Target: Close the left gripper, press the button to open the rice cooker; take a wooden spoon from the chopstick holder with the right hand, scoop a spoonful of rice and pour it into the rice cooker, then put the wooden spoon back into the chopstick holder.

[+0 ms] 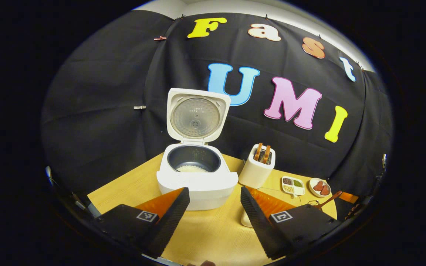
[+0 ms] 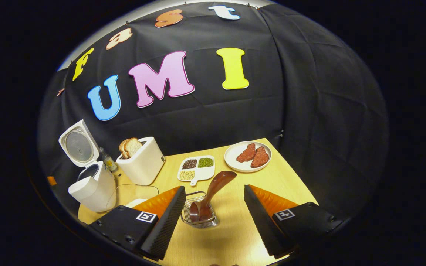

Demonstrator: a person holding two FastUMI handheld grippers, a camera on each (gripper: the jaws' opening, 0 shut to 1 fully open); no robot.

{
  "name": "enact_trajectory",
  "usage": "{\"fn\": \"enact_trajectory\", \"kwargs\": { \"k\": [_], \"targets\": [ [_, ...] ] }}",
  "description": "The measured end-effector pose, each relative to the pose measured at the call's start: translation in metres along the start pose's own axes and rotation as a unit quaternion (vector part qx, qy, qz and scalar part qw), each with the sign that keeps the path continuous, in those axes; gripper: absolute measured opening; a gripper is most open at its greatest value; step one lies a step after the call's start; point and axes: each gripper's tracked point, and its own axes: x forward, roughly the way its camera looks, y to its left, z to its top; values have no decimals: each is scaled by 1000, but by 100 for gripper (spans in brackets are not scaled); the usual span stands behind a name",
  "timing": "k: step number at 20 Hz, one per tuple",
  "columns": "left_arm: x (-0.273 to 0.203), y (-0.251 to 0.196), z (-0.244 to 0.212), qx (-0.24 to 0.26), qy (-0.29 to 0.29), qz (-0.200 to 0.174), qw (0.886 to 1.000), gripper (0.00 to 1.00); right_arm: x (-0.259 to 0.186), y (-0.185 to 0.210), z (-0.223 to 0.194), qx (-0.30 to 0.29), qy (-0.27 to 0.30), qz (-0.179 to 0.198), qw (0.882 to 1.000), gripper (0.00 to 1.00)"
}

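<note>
**Spoon in holder, cooker open**

Right gripper (image 2: 213, 210) has its jaws spread apart, holding nothing, with the holder (image 2: 199, 213) between its fingers; the spoon (image 2: 213, 190) stands in it, leaning. Beyond lie a tray (image 2: 196, 168) and plate (image 2: 248, 156). Left gripper (image 1: 213, 208) is also spread and empty; just ahead sits the cooker (image 1: 197, 173), lid up, rice (image 1: 192, 169) inside, a toaster (image 1: 257, 166) to its right

Place: a recording booth staged as a kitchen corner
Wall: black cloth backdrop (image 2: 309, 111), pinned up
Surface: light wooden table (image 2: 231, 236)
Kitchen props: open rice cooker (image 1: 197, 173), toaster (image 2: 141, 160) with bread, plate of meat (image 2: 248, 156), divided dish of beans (image 2: 196, 169)
</note>
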Motion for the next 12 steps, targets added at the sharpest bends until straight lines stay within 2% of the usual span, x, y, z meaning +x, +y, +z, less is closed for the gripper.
{"fn": "enact_trajectory", "kwargs": {
  "k": [9,10,11,12],
  "targets": [
    [-9,-19,-40,13,41,11,999,96,71,-4,-47,38,67,21,997,98],
    [-11,-21,-43,16,42,13,999,96,78,-4,-50,49,73,23,996,89],
    [-14,-20,-49,19,46,17,999,96,85,-2,-52,61,75,29,995,96],
    [-16,-20,-55,19,51,22,998,96,91,0,-51,75,78,34,994,95]
  ]
}}
